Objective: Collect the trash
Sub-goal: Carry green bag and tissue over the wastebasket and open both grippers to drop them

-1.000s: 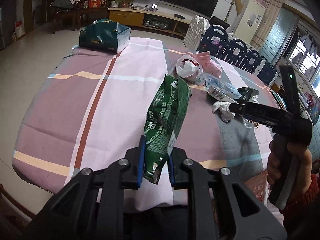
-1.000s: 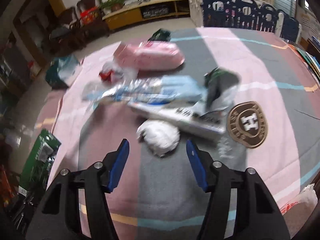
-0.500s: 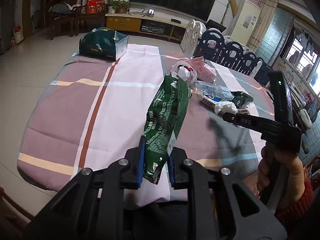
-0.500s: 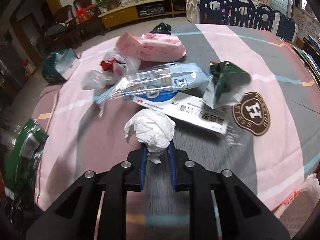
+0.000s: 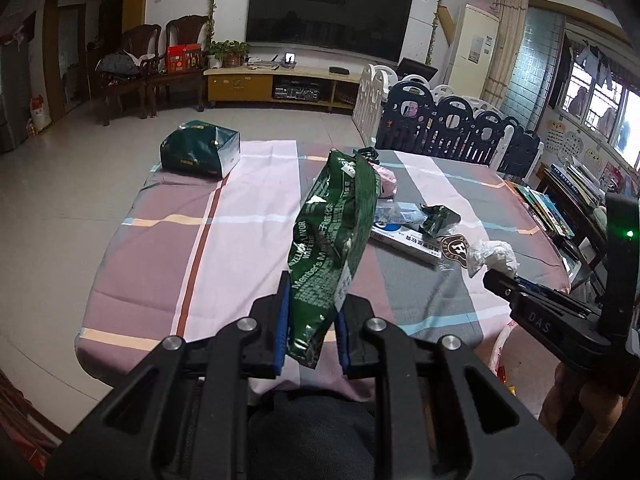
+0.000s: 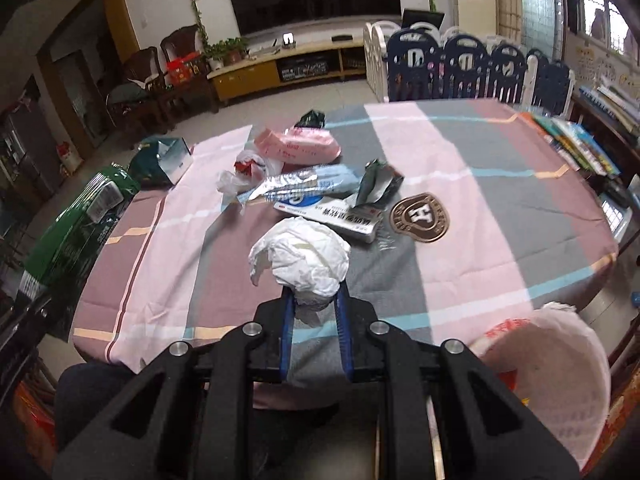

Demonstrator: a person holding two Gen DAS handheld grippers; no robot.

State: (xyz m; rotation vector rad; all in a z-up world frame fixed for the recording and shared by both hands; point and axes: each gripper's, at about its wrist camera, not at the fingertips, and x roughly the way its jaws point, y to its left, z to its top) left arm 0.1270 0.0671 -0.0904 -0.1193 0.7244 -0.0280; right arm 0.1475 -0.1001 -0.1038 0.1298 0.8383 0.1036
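Left and right wrist views over the table [image 5: 256,216], which is covered by a cloth striped in pink, mauve and grey. My left tongs [image 5: 311,322] are clamped on the lower end of a green wafer packet [image 5: 334,240], which stands raised above the cloth; its white print reads "Member's Ma…" and "WAFER", and a white barcode sticker sits near its top. My right tongs [image 6: 314,312] are closed on a crumpled white tissue [image 6: 302,258], held off the table; in the left view the same tissue [image 5: 494,256] shows at the tip of the right tool, whose black body carries the letters "DAS" and a lit green lamp. The remaining trash lies in a cluster toward the middle of the table: a white carton [image 6: 332,216] with a blue mark and Chinese characters too small for me to read, a pale blue plastic wrapper [image 6: 300,184] lying across it, a crumpled green wrapper [image 6: 378,186] touching the carton's right end, a pink pack [image 6: 298,146] behind these, and a clear bag with red contents [image 6: 246,170] to their left. A round brown badge [image 6: 420,218] bearing an "H" is printed on the cloth just right of the carton. An open green box [image 5: 200,154] stands at the far left corner. A pink plastic bag [image 6: 548,364] with red print hangs near the table's near right edge.
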